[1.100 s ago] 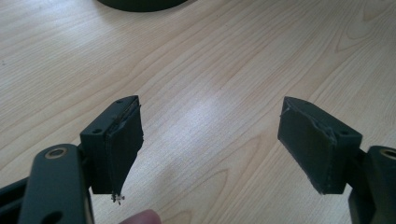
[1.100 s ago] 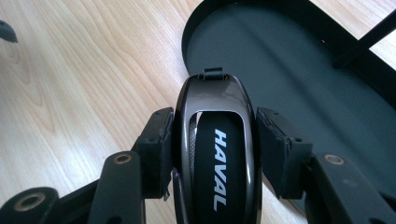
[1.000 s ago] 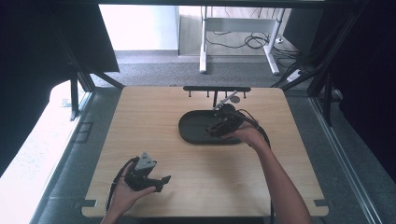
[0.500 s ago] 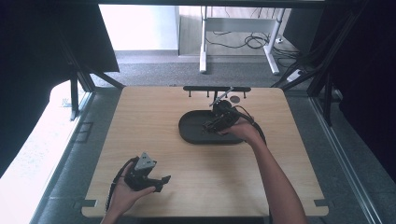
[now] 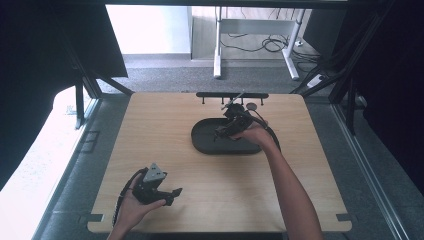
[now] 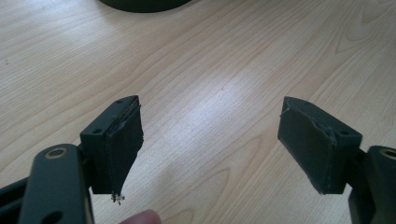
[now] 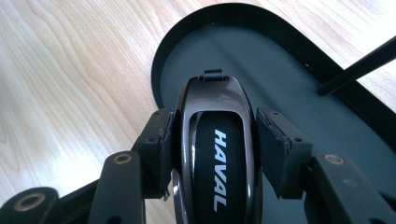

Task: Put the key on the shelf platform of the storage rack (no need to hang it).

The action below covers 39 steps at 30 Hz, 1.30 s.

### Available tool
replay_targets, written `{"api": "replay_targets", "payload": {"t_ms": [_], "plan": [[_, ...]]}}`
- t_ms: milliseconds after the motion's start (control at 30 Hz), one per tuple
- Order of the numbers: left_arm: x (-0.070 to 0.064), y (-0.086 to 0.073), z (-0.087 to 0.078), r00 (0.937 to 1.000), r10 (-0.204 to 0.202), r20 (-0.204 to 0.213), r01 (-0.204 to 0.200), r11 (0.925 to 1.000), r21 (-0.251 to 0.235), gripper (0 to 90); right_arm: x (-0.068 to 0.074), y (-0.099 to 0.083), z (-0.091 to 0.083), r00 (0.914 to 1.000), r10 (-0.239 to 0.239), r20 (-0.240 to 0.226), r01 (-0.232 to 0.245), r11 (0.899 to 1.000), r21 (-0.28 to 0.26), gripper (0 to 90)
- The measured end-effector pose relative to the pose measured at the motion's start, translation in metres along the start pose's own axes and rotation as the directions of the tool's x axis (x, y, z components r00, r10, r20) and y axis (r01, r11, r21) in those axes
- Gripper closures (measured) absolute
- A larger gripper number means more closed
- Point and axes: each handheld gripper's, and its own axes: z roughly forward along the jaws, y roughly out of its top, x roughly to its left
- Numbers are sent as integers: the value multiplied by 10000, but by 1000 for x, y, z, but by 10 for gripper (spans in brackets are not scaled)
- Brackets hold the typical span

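- Nearest the person, the left tongs (image 5: 170,192) rest on the worktop (image 5: 150,135) with jaws spread wide and nothing between them.
- Farther out, the right tongs (image 7: 212,140) are clamped on a glossy HAVAL car key fob (image 7: 215,140), held over the near end of the black oval tray (image 7: 280,79).
- The fob looks light, rigid and slick; gripping its two long flanks, as now, seems safest, since the polished shell could slip.
- Beyond the tray, a black key rack (image 5: 232,94) stands at the far edge.
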Motion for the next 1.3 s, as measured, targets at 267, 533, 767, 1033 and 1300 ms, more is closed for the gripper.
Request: {"api": "replay_targets", "payload": {"t_ms": [267, 533, 767, 1033, 1300], "plan": [[0, 0, 0, 10000, -30, 11, 30, 10000, -33, 225, -9, 1, 14, 9998, 88, 149, -91, 9998, 197, 497], [0, 0, 1, 10000, -33, 16, 33, 10000, 4, 225, -18, -3, 29, 9993, 177, 333, -191, 9989, 428, 497], [0, -1, 2, 10000, -37, 12, 37, 10000, 31, 225, -24, -9, 39, 9979, 143, 637, -183, 9979, 622, 497], [-1, -1, 4, 10000, 1, 37, -1, 10000, 92, 224, -29, -13, 46, 9967, -14, 817, -67, 9950, 993, 496], [-1, -1, 5, 10000, 39, 61, -40, 9999, 146, 224, -35, -22, 51, 9951, -121, 979, -1, 9923, 1240, 496]]}}
